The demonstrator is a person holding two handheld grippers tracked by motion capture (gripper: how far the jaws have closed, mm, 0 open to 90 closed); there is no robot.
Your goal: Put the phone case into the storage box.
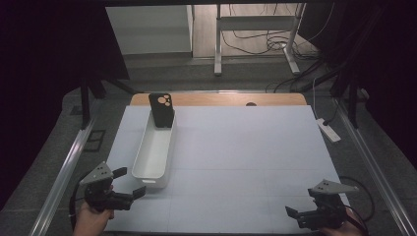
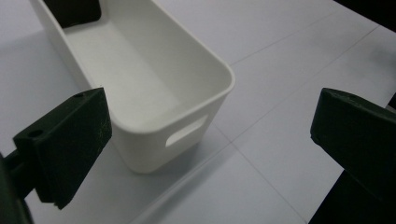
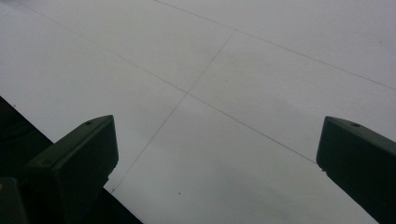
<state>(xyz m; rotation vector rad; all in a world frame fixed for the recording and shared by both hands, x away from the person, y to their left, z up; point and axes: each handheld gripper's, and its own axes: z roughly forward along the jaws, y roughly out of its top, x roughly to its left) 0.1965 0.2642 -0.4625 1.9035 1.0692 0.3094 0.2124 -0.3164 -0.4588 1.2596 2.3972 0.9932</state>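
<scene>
A long white bin point(image 1: 153, 147) lies on the white table cover point(image 1: 246, 147), left of the middle. A black phone point(image 1: 162, 109) with pale orange camera rings stands upright in the bin's far end. My left gripper point(image 1: 130, 182) is held open just before the bin's near end, with nothing between its jaws. In the left gripper view, the bin's near wall with its handle slot point(image 2: 186, 131) sits between the spread jaws of that gripper point(image 2: 210, 135), and the phone point(image 2: 72, 11) shows dark at the top. My right gripper point(image 1: 302, 202) is open and empty at the table's near right corner, over the bare cover point(image 3: 215, 93).
A wooden table edge point(image 1: 221, 99) shows beyond the cover. A white power strip point(image 1: 328, 130) lies off the right side on the floor, with cables and a metal stand leg point(image 1: 218, 44) farther back. Metal rails point(image 1: 64, 172) run along both sides.
</scene>
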